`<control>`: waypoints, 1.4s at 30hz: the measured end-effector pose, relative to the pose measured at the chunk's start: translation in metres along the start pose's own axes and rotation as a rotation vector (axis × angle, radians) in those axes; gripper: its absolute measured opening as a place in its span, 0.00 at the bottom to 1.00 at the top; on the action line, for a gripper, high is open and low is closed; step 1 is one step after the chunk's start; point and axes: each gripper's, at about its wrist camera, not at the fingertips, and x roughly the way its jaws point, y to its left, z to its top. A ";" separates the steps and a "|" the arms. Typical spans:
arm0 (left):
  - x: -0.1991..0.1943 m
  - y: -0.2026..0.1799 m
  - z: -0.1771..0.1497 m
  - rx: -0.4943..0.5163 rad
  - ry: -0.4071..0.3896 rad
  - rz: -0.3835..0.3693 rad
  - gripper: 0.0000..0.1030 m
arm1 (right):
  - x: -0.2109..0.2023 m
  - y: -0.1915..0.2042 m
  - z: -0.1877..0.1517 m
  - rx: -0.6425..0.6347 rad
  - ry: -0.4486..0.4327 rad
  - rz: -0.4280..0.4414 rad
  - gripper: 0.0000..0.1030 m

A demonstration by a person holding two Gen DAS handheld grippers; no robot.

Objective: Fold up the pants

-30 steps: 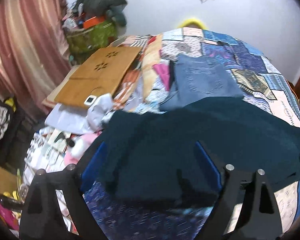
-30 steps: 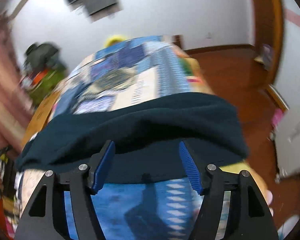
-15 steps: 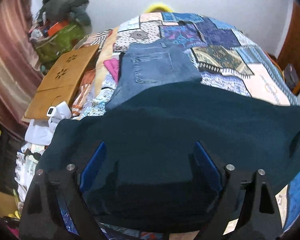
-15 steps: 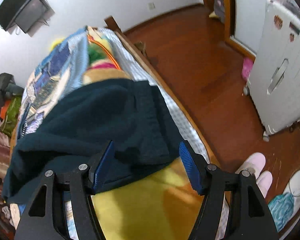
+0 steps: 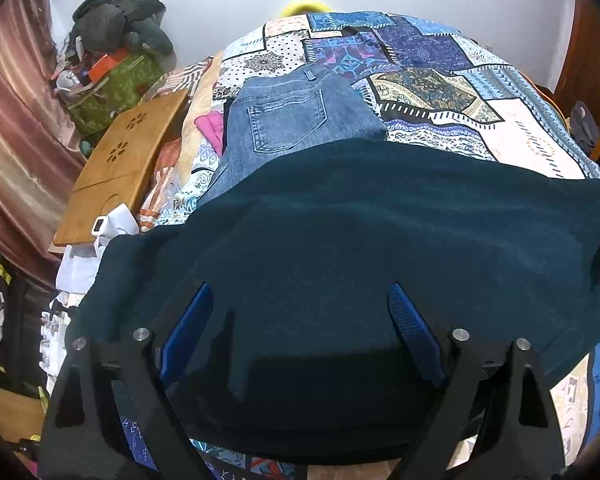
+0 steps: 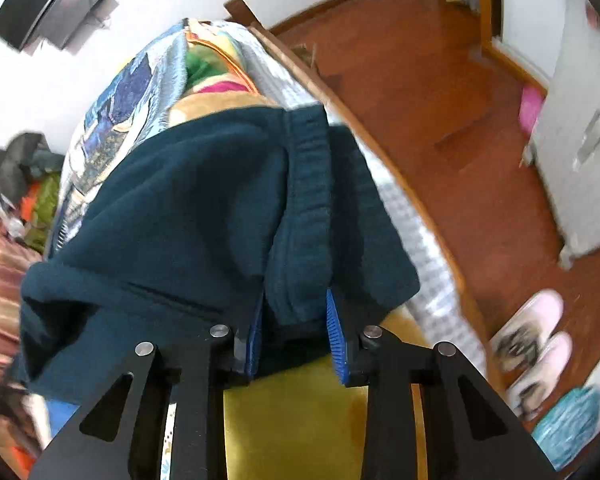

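Dark teal fleece pants (image 5: 360, 248) lie spread across the near part of the patchwork bed cover (image 5: 440, 80). My left gripper (image 5: 300, 332) is open, its blue pads wide apart just above the pants. In the right wrist view my right gripper (image 6: 296, 328) has its jaws closed in on a bunched fold by the waistband of the teal pants (image 6: 204, 208) at the bed's right edge. Folded blue jeans (image 5: 288, 116) lie farther back on the bed.
A wooden lap tray (image 5: 124, 164) and white cloth sit at the bed's left edge, with a clothes pile (image 5: 116, 32) behind. On the right, wooden floor (image 6: 440, 100), pink slippers (image 6: 532, 340) and a white cabinet (image 6: 580, 120).
My right gripper swung to the pants' waistband end at the bed's right edge and closed from wide open onto the fabric. My left gripper moved in over the pants, still open.
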 end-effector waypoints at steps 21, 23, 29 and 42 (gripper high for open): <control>-0.007 -0.024 -0.004 0.023 0.001 -0.078 0.88 | -0.018 -0.022 0.008 -0.153 -0.025 -0.275 0.29; -0.005 -0.025 -0.007 0.020 0.004 -0.079 0.89 | -0.022 -0.014 0.007 -0.199 -0.022 -0.334 0.31; -0.002 -0.023 -0.008 -0.013 0.017 -0.110 0.91 | -0.058 0.020 0.013 -0.274 -0.135 -0.331 0.55; -0.009 -0.018 -0.027 -0.003 0.002 -0.190 0.91 | -0.018 0.158 -0.016 -0.462 -0.078 0.025 0.71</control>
